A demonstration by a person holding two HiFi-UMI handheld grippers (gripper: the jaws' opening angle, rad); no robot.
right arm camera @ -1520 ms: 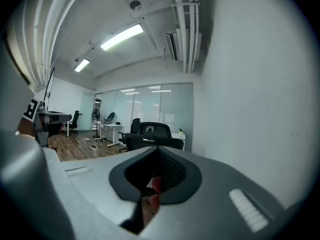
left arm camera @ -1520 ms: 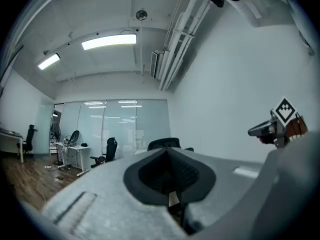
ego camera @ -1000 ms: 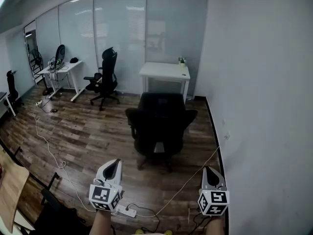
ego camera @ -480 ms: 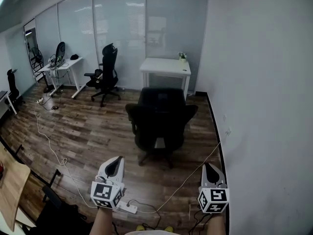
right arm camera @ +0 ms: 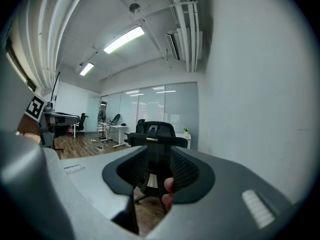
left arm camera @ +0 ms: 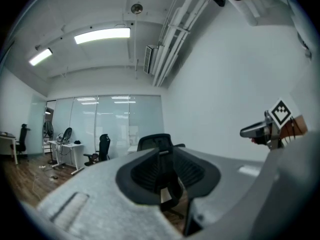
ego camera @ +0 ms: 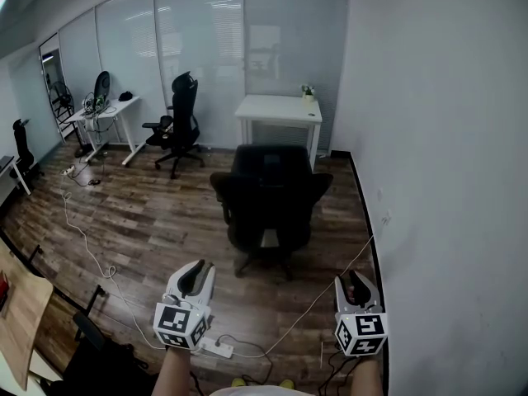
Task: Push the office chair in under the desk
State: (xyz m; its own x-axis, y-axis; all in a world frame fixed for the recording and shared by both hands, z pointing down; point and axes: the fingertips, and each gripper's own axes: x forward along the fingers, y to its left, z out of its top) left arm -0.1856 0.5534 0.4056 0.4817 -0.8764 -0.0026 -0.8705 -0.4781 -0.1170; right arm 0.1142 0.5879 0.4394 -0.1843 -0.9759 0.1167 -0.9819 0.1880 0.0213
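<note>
Two hand-held grippers are closing in on the black mesh-back office chair (ego camera: 271,200). Vs. a sec ago, the left gripper (ego camera: 196,272) & right gripper (ego camera: 355,284) are riding higher in the head view and the chair is sitting a touch nearer, so the approach is under way, no contact yet. Right jaws, narrow before, are now standing spread. Left jaws are also parted, and neither pair is pinching anything. A pinkish bit (right arm camera: 168,186), poss. a fingertip, is showing low in the right gap. The chair is standing on the wood-plank floor (ego camera: 157,221) just short of the small white desk (ego camera: 279,108), not yet under it. It is facing away from the person, seat front toward the desk, backrest upright & nearest the grippers, armrests spanning left-right, so prob. inviting a straight shove on the backrest
</note>
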